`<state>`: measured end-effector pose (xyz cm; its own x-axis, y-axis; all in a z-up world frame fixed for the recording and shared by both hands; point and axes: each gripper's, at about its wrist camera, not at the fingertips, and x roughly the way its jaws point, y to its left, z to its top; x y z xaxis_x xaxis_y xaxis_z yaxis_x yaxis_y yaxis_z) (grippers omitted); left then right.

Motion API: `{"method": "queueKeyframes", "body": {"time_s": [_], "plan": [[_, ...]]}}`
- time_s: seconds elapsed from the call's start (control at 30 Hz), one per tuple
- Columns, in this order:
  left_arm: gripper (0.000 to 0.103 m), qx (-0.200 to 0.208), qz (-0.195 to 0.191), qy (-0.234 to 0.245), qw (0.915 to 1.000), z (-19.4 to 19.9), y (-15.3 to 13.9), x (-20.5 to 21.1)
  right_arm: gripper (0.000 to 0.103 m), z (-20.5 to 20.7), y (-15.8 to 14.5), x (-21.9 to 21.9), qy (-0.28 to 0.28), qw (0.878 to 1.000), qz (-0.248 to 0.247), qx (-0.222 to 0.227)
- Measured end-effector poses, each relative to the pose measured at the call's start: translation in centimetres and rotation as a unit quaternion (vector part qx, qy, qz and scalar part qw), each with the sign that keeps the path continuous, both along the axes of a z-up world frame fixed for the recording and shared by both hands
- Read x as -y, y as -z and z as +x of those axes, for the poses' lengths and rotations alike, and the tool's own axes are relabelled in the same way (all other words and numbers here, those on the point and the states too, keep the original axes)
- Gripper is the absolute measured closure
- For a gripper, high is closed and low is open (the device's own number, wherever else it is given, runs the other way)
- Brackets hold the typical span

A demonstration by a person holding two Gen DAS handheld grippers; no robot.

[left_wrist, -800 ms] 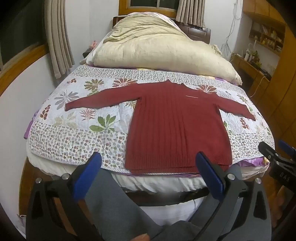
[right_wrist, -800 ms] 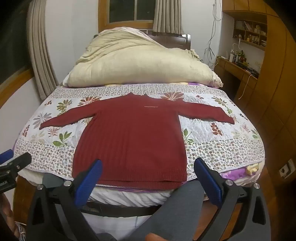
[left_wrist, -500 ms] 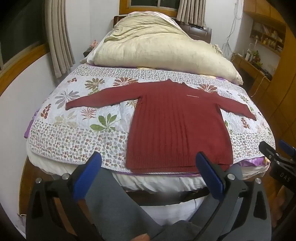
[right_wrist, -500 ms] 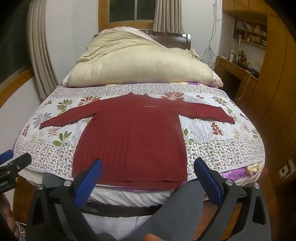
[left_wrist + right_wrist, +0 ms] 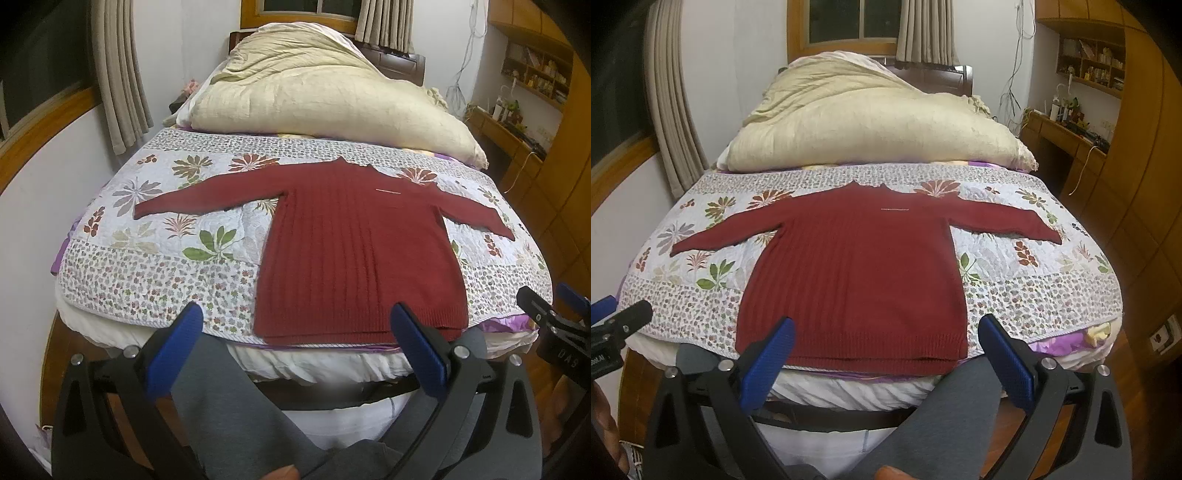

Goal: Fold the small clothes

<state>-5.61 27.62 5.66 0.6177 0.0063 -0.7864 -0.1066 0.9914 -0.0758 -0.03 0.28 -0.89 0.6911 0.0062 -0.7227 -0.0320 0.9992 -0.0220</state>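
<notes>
Nothing has moved: both hand-held grippers (image 5: pixel 295 354) (image 5: pixel 886 360) stay released before the flat red sweater (image 5: pixel 853 273).

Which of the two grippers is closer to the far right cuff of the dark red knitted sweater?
Right. The right gripper hangs before the dark red knitted sweater's hem, centred; the left gripper sits further left, off that cuff.

A dark red sweater (image 5: pixel 354 251) is laid flat, sleeves spread, on a floral quilt (image 5: pixel 155 266) beyond the jaws. The left gripper (image 5: pixel 295 350) is held wide apart, clear of the hem. Grey trouser legs (image 5: pixel 229 413) are seen beneath the jaws. The right gripper (image 5: pixel 554 325) is glimpsed beside the right finger.
</notes>
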Motion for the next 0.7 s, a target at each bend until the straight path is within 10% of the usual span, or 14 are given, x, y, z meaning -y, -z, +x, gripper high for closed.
{"method": "queueKeyframes", "body": {"time_s": [0.7], "plan": [[0.003, 0.002, 0.010, -0.007, 0.9999, 0.08, -0.27, -0.07, 0.004, 0.53, -0.27, 0.21, 0.001, 1.000, 0.001, -0.002]]}}
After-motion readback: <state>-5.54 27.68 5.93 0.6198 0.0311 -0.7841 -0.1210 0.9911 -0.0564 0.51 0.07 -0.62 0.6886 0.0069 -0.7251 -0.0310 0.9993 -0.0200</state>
